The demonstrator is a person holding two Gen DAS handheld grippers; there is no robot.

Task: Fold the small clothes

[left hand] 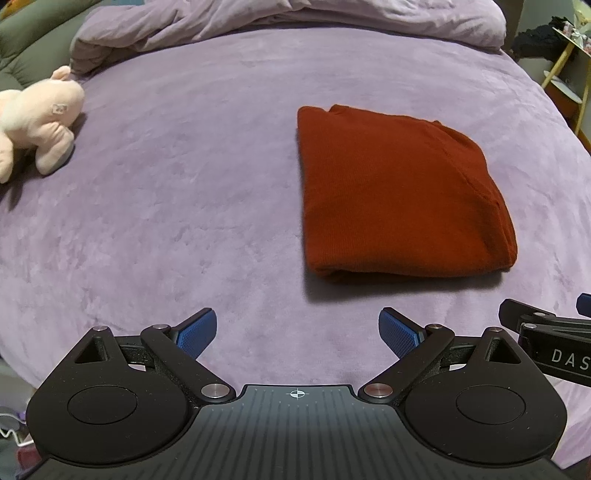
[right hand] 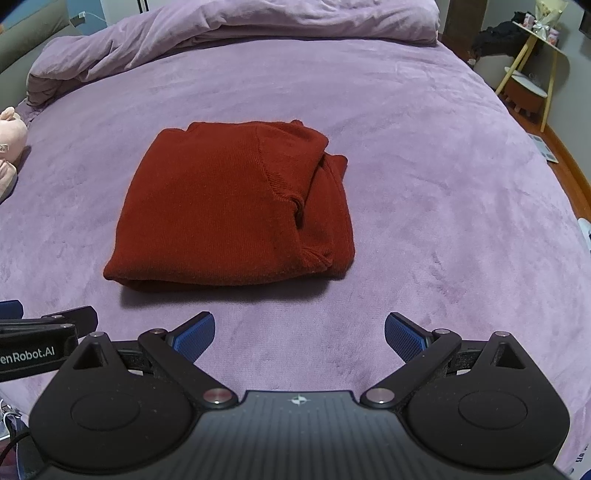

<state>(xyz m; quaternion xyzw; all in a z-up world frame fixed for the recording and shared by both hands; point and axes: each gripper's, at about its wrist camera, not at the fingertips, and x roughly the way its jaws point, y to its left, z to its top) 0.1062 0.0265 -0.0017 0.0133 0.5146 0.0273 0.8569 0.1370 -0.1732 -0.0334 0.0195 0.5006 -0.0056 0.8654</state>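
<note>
A rust-red knit garment [left hand: 399,195] lies folded into a compact rectangle on the purple bedspread [left hand: 184,206]. It also shows in the right wrist view [right hand: 229,206], with a rolled sleeve or collar edge along its right side. My left gripper [left hand: 297,330] is open and empty, held above the bed short of the garment and to its left. My right gripper [right hand: 300,334] is open and empty, short of the garment and to its right. Each gripper shows at the edge of the other's view.
A pink plush toy [left hand: 37,122] lies at the left of the bed. A bunched purple duvet [right hand: 258,26] lies along the far side. A yellow-legged side table [right hand: 532,70] stands beyond the bed's right edge.
</note>
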